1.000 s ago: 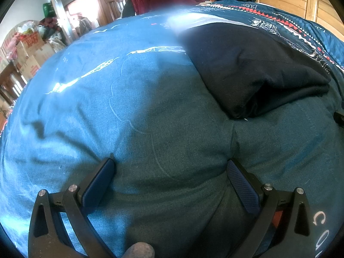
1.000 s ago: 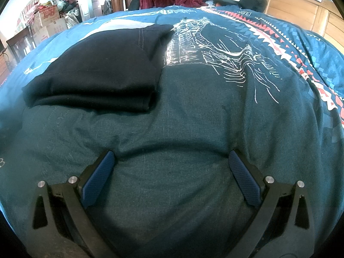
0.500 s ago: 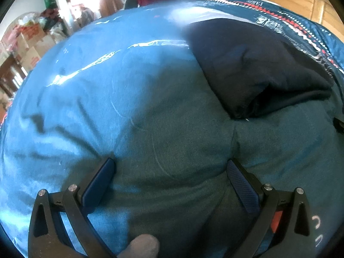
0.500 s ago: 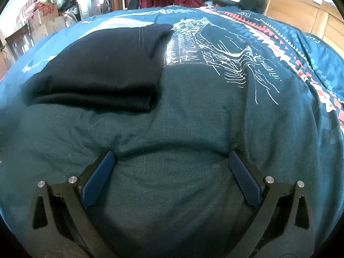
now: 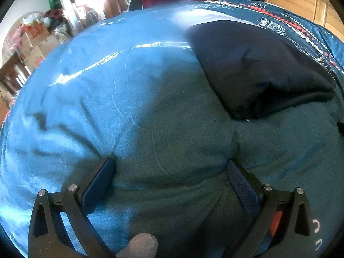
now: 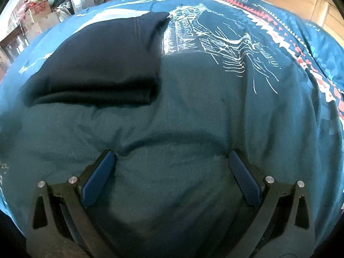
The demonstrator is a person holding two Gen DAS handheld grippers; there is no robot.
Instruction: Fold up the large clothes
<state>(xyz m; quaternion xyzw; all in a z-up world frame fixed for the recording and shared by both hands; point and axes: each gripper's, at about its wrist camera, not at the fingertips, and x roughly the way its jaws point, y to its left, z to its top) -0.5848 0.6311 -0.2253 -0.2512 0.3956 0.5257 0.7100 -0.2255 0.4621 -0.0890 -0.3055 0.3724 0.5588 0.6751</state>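
both grippers spread wide, empty, over the quilt [image 6: 193, 118].
folded garment [image 6: 101, 64] lies ahead, far edge blurred; left gripper [image 5: 169, 172], right gripper [image 6: 172, 163]; boxes [image 5: 36, 49] behind.

Left claw [image 5: 169, 171] and right claw [image 6: 172, 163]: black angular frames, silver screw heads, blue textured pads [image 6: 244, 183]; orange-red patch low on left claw's right side; fingertip [image 5: 143, 246] at bottom edge.

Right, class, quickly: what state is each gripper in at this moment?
Left gripper: open, holding nothing, over the blue bedcover.
Right gripper: open, holding nothing; the folded black garment lies ahead.
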